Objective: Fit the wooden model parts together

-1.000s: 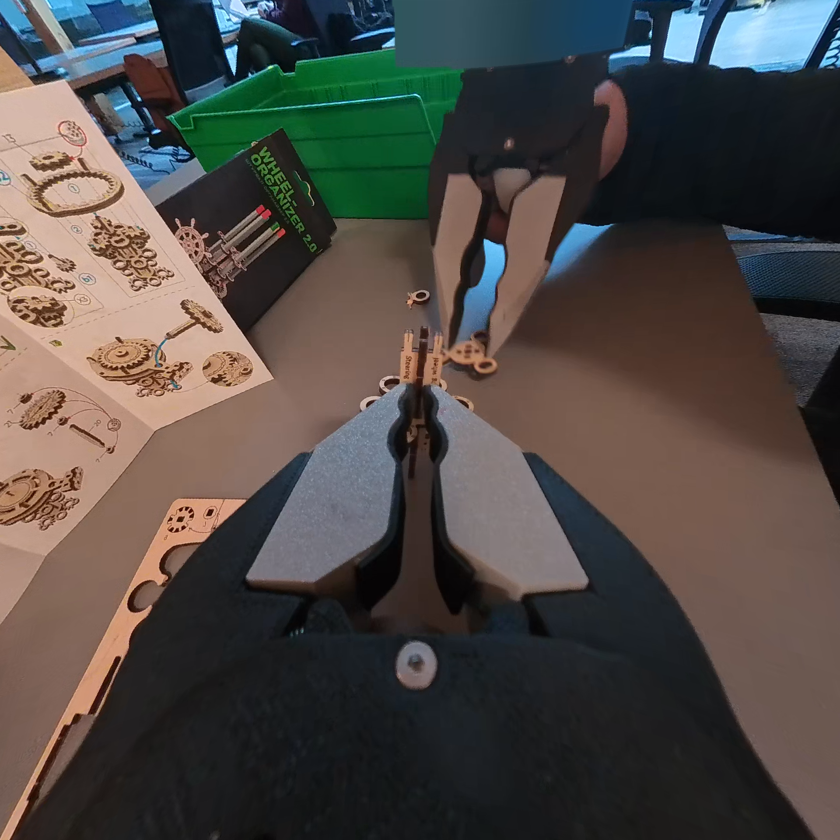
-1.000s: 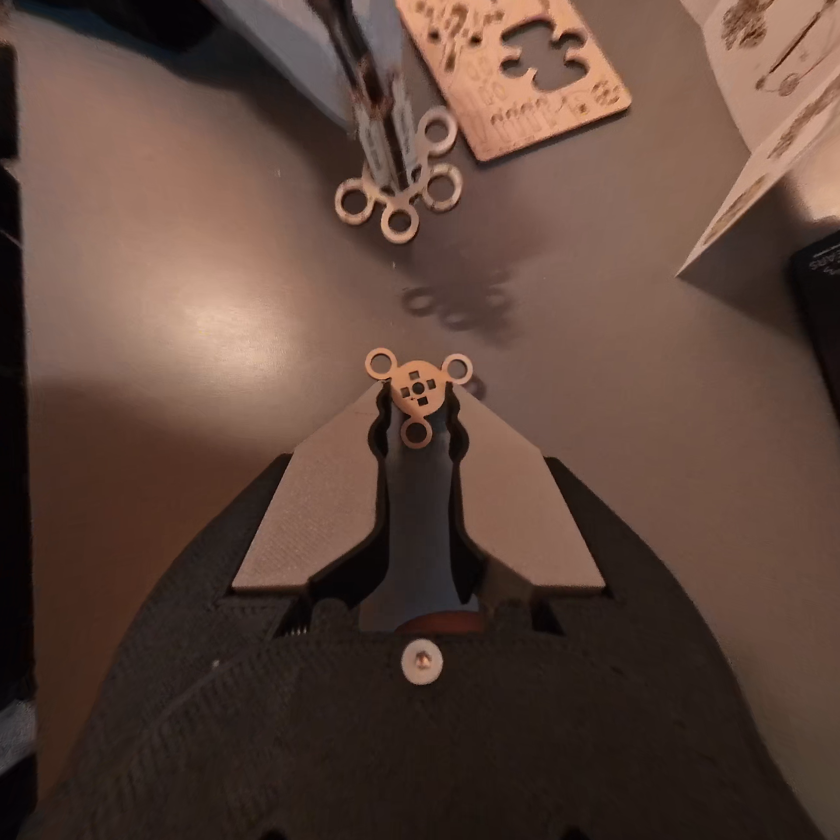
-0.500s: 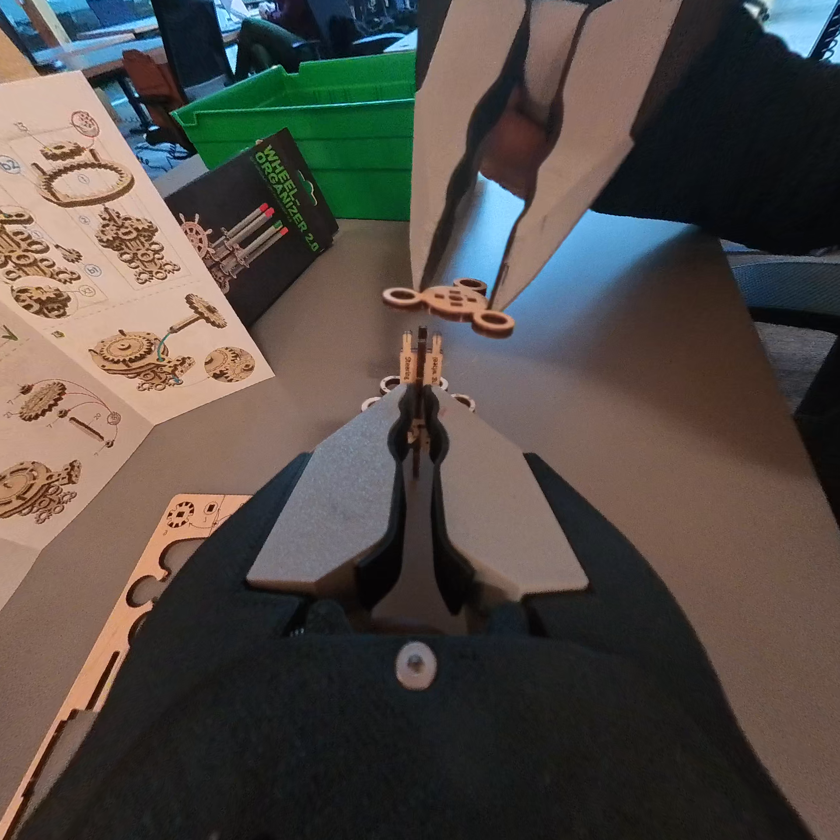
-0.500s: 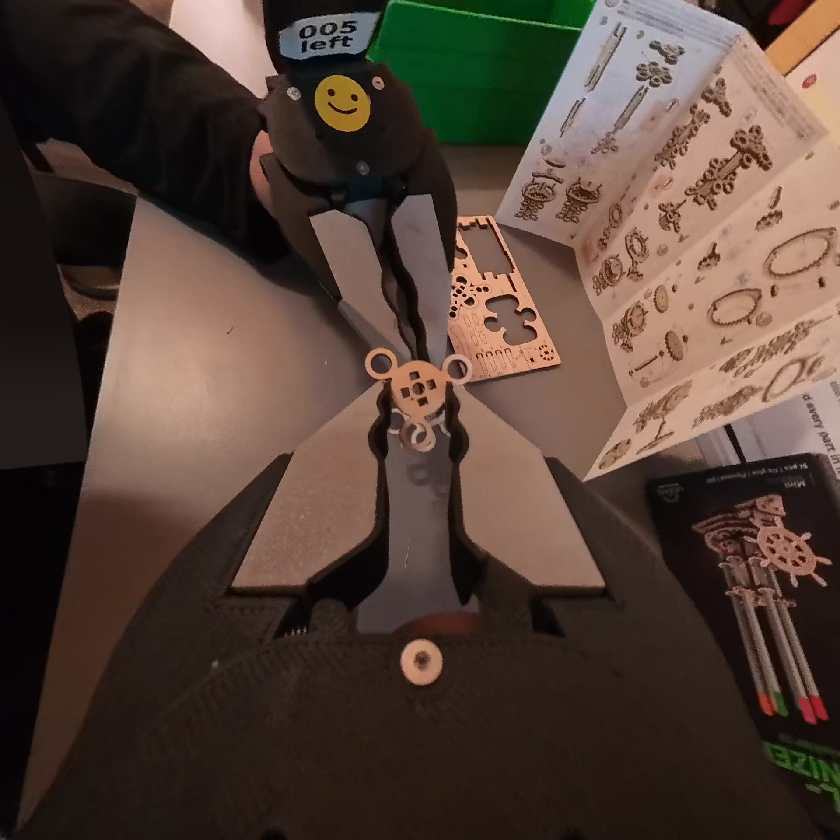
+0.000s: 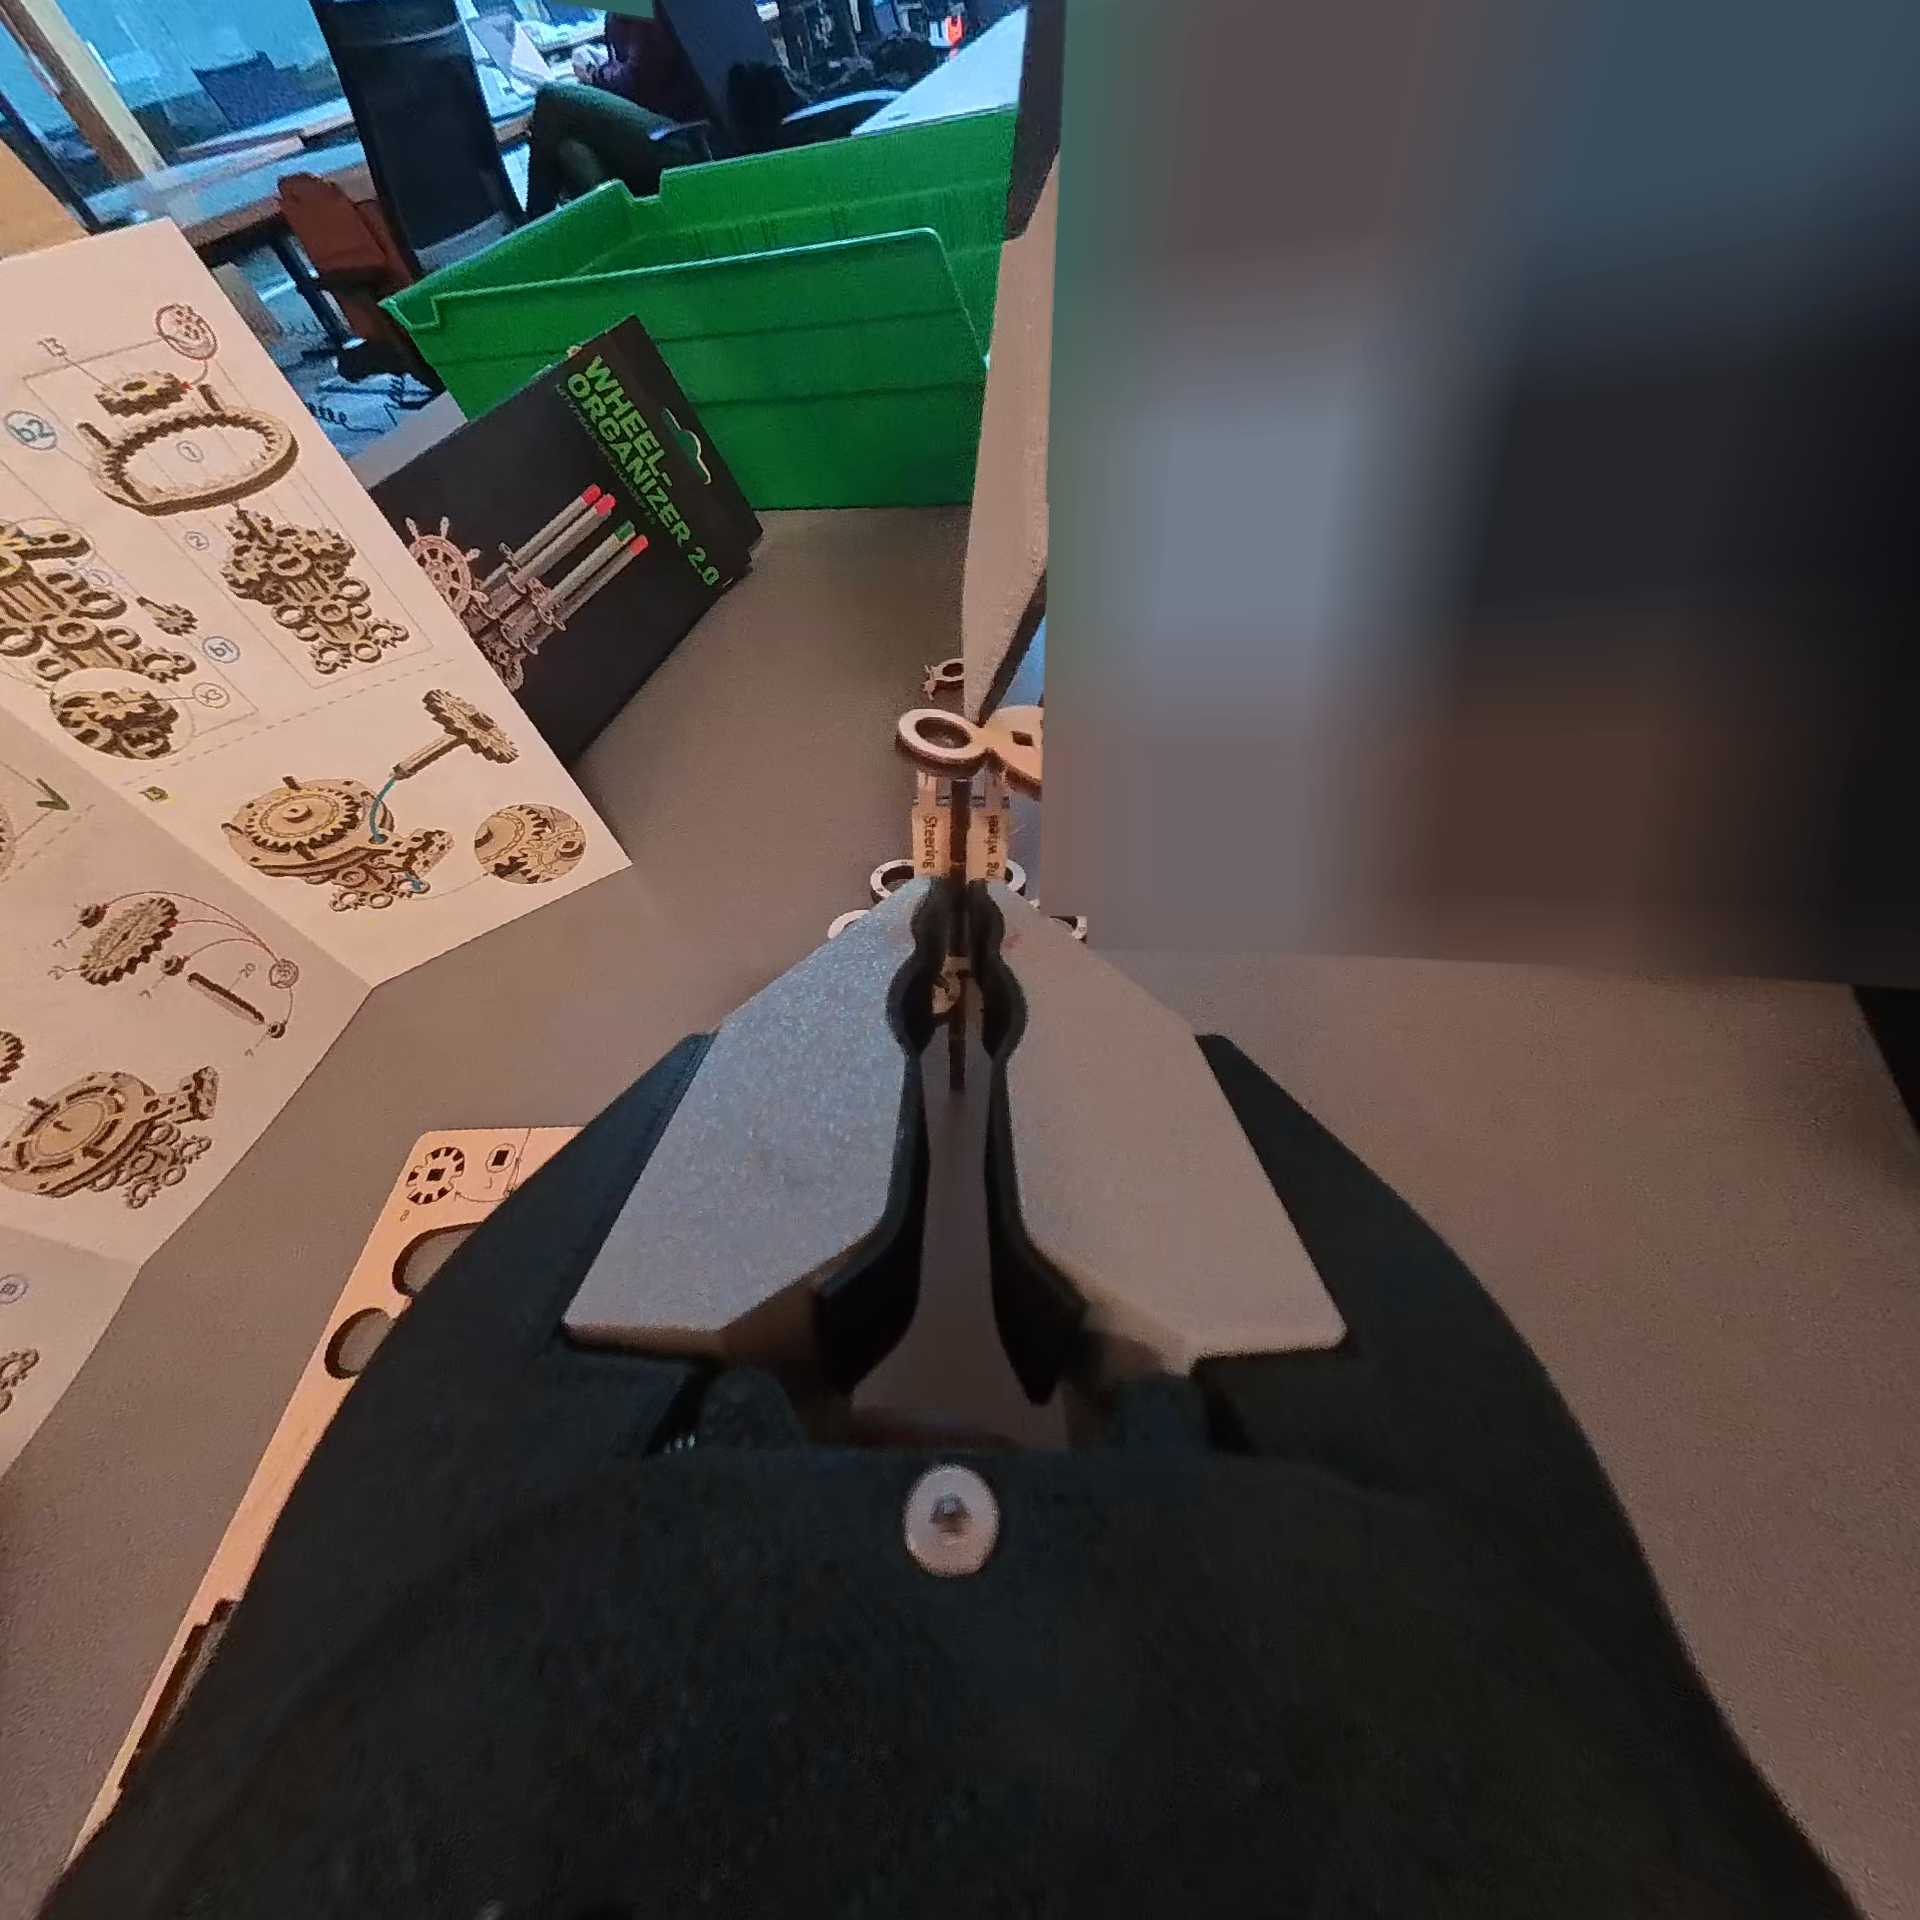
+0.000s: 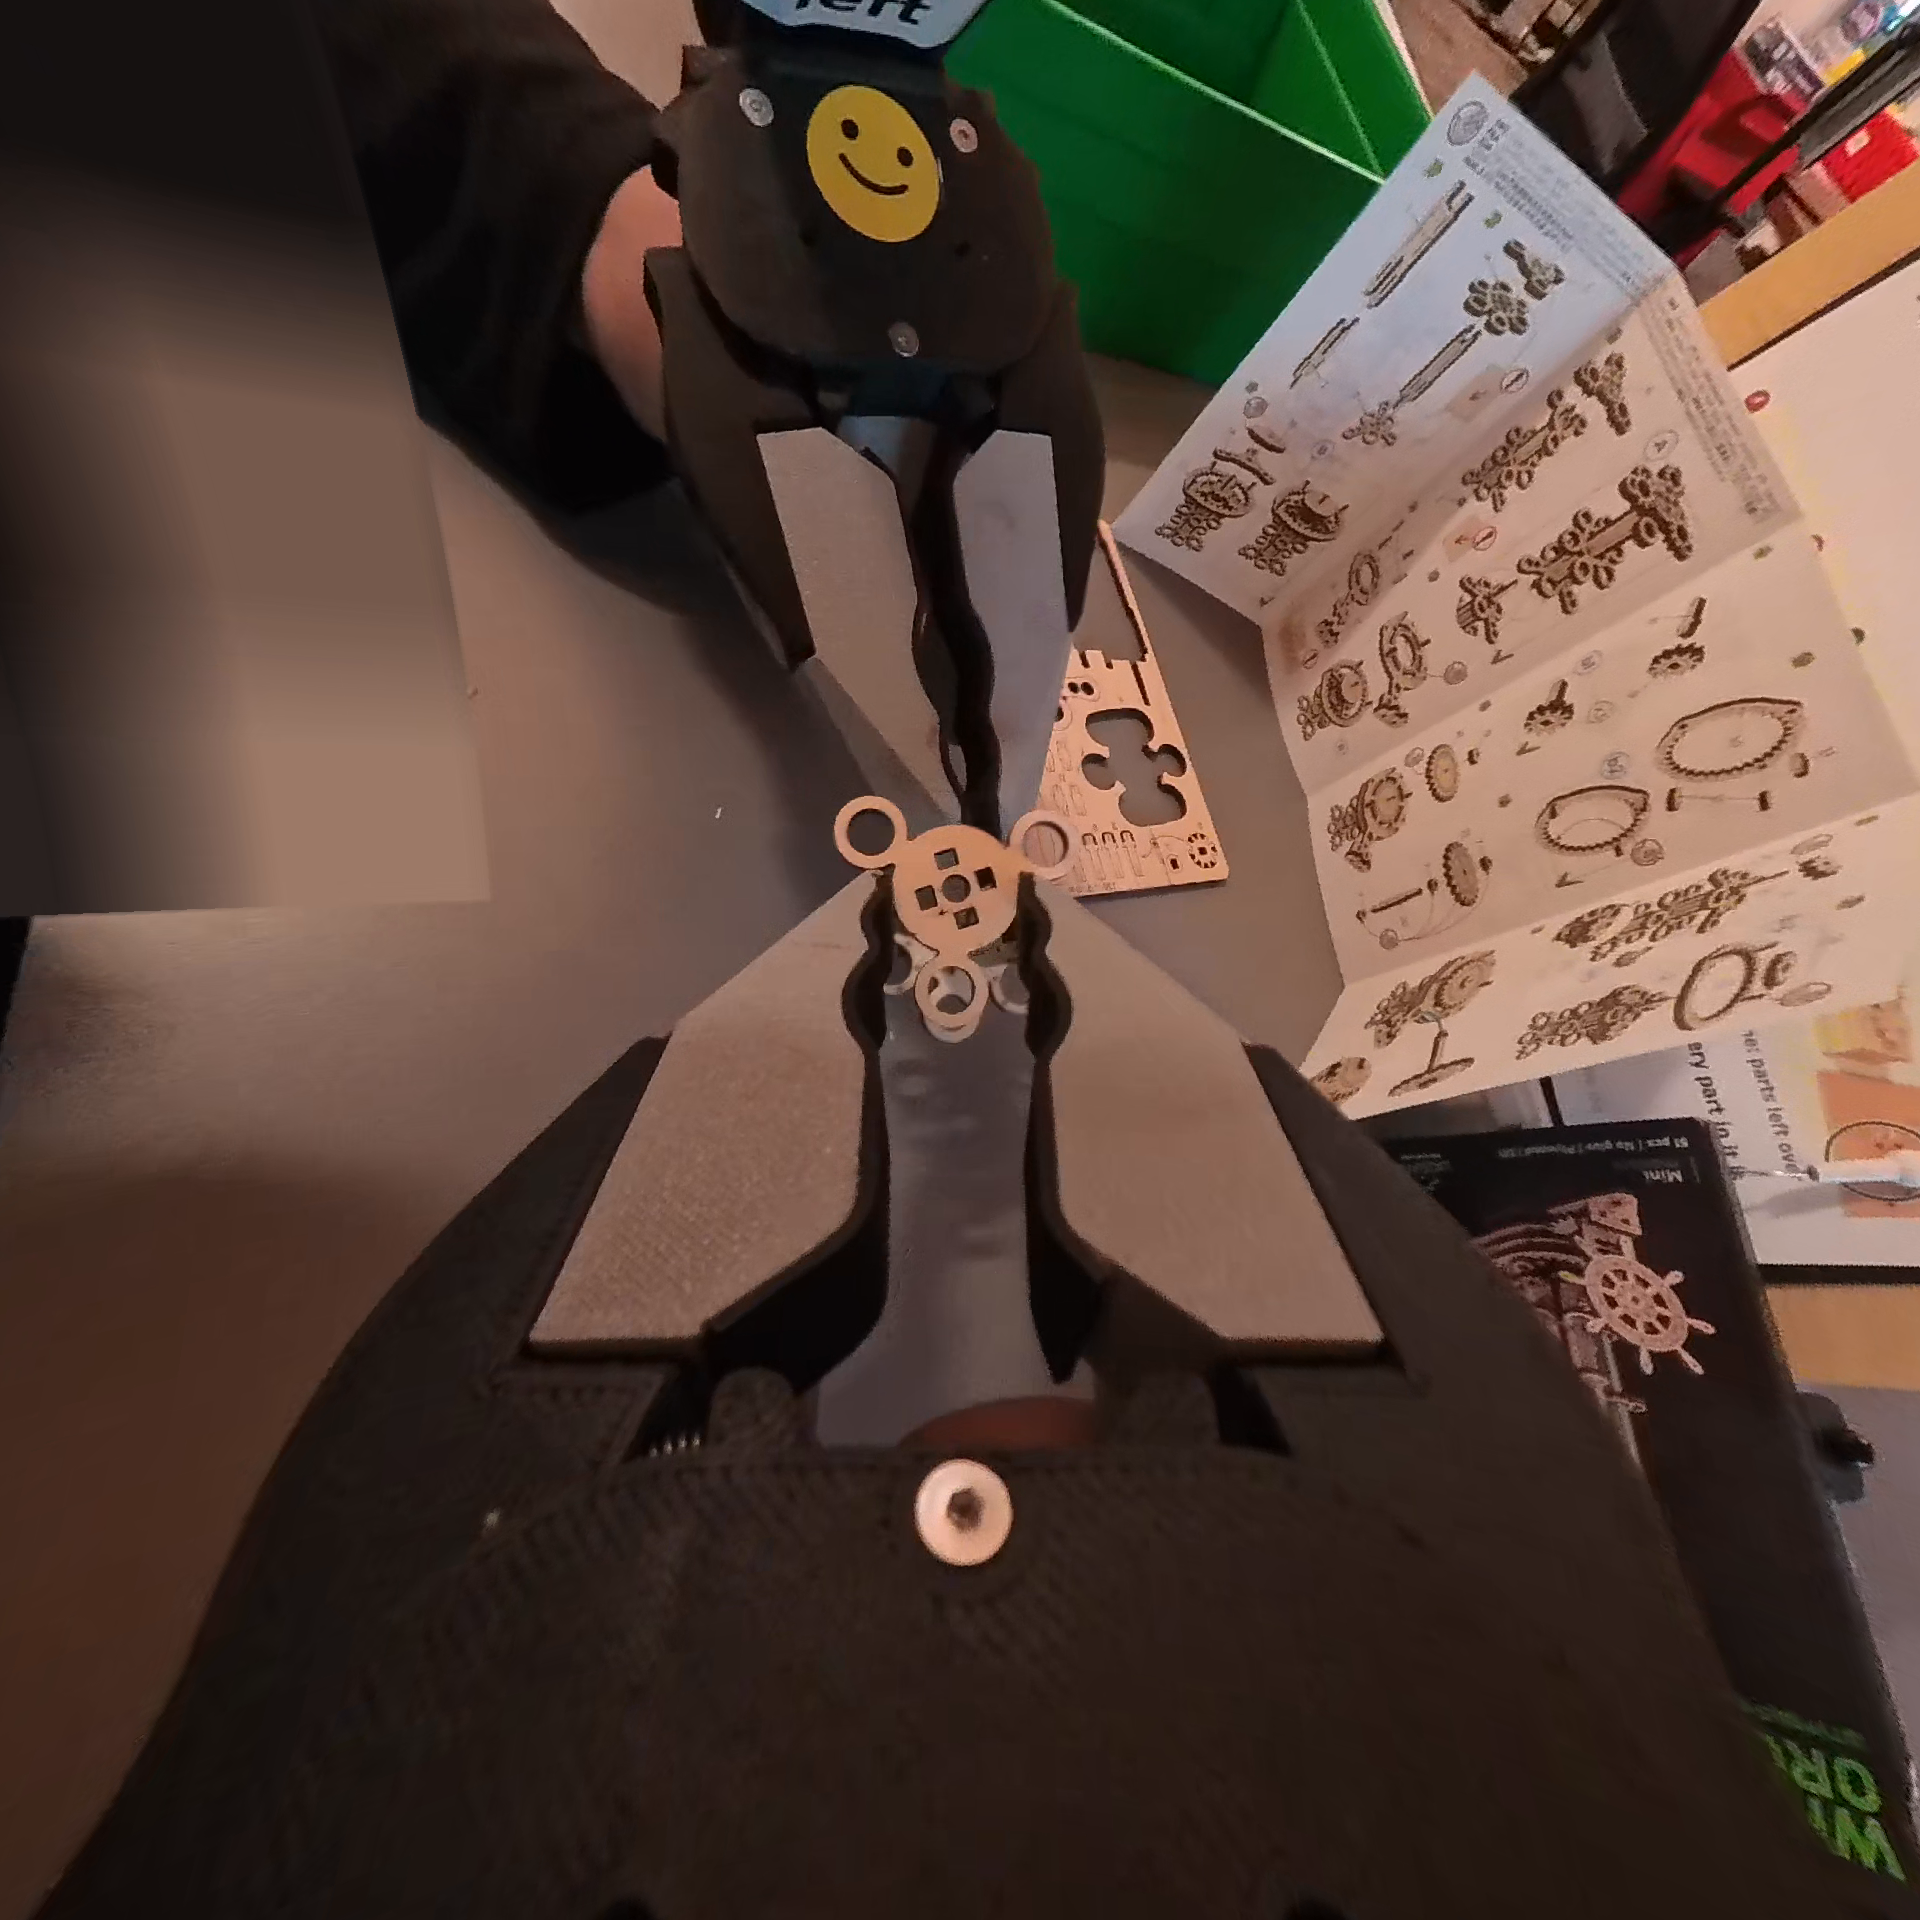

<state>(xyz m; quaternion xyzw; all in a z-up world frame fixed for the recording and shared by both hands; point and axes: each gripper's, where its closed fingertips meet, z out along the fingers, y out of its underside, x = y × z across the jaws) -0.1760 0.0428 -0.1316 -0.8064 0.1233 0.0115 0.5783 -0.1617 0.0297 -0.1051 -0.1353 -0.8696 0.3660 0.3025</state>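
wooden: two parts, right gripper (image 6: 956,914) clamping one ring plate (image 6: 951,883), left gripper (image 5: 961,935) clamping one upright stem (image 5: 961,831).

Green lettering on black box (image 5: 582,520), centre left of left wrist view. Step numbers on folded instruction sheet (image 5: 208,644), left edge. Tiny print on wooden strips (image 5: 932,831) in my left jaws. Yellow smiley sticker (image 6: 873,166) and lettered blue label (image 6: 847,8) on my left gripper (image 6: 971,795), top of right wrist view.

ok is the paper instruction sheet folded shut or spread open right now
Spread open. The instruction sheet stands unfolded in zigzag panels on the table, diagrams showing on several panels, beside the black kit box.
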